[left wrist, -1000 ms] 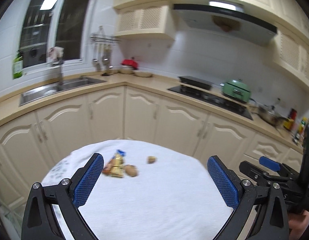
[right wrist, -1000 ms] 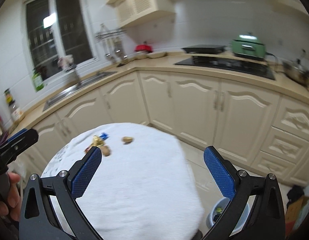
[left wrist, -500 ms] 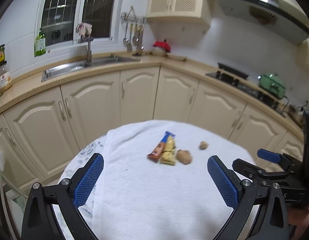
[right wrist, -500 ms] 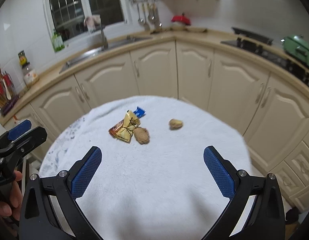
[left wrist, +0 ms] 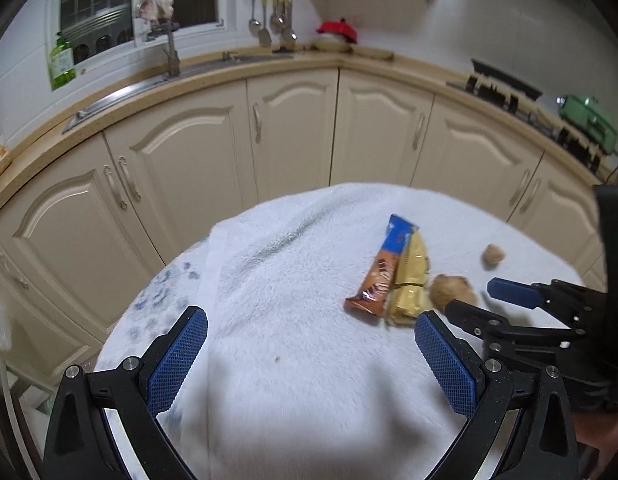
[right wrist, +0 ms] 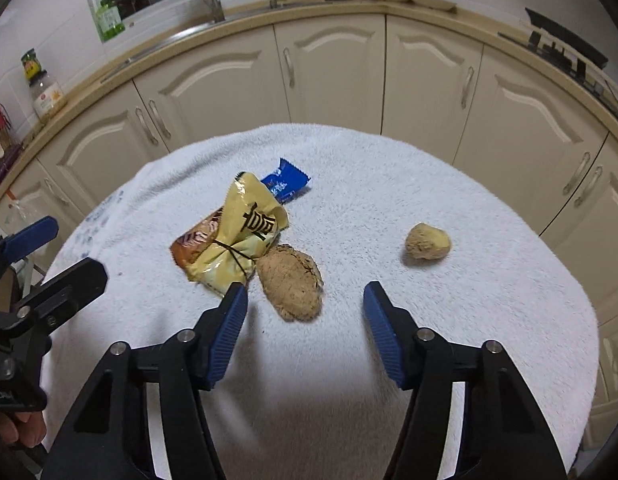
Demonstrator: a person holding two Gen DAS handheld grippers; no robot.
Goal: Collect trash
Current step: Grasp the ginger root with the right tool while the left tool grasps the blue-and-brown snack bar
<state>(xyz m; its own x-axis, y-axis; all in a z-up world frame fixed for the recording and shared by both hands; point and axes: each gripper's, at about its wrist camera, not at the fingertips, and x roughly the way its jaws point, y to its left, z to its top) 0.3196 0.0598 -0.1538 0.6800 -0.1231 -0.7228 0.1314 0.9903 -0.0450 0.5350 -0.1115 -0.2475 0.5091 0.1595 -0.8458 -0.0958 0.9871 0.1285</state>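
On a round table under a white towel point(right wrist: 389, 184) lie a yellow snack wrapper point(right wrist: 241, 236), a brown-and-blue bar wrapper point(right wrist: 287, 184) under it, a large brown crumpled lump point(right wrist: 291, 286) and a smaller lump point(right wrist: 427, 242). My right gripper point(right wrist: 305, 306) is open, its jaws partly narrowed, just short of the large lump. My left gripper point(left wrist: 309, 342) is wide open and empty above bare towel, left of the wrappers point(left wrist: 393, 272). The large lump point(left wrist: 449, 290) and small lump point(left wrist: 492, 255) show there too.
Cream kitchen cabinets point(right wrist: 333, 68) curve closely behind the table, with a counter, sink point(left wrist: 149, 84) and stove point(left wrist: 509, 88). The table edge drops off on all sides. The right gripper's fingers point(left wrist: 517, 294) reach in from the right in the left wrist view.
Both grippers have moved down and closer to the table. The right gripper's jaws have narrowed and now sit just before the large lump. The left gripper stays wide open.
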